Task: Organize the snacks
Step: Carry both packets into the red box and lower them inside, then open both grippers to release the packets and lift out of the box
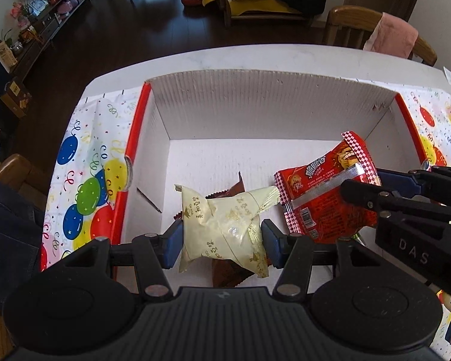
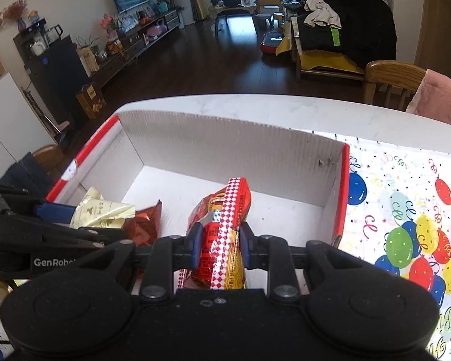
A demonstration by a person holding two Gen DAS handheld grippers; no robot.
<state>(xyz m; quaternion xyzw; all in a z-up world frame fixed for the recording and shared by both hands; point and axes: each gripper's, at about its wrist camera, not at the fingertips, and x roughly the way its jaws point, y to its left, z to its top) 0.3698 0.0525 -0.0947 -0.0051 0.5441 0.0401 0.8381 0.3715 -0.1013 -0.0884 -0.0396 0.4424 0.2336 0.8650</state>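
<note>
Pinched between the blue pads of the left gripper (image 1: 222, 240), a cream snack packet (image 1: 225, 225) is hanging over the near part of a white cardboard box (image 1: 270, 102), its wrapper bulging out above and below the half-closed jaws. Just beneath it, a brown snack wrapper (image 1: 228, 275) is lying on the box floor, partly covered. To the right, the right gripper (image 2: 219, 246) is squeezing a red snack packet (image 2: 222, 240) edge-on, its jaws standing nearly closed on the thin wrapper, and the packet's checkered end is sticking up over the box interior. Both packets are sitting close together, not quite touching in the left wrist view. The box, trimmed in red, is resting on a balloon-print tablecloth (image 2: 406, 225) that is covering a white table (image 1: 255, 57), with wooden chairs (image 2: 391, 78) standing beyond.
</note>
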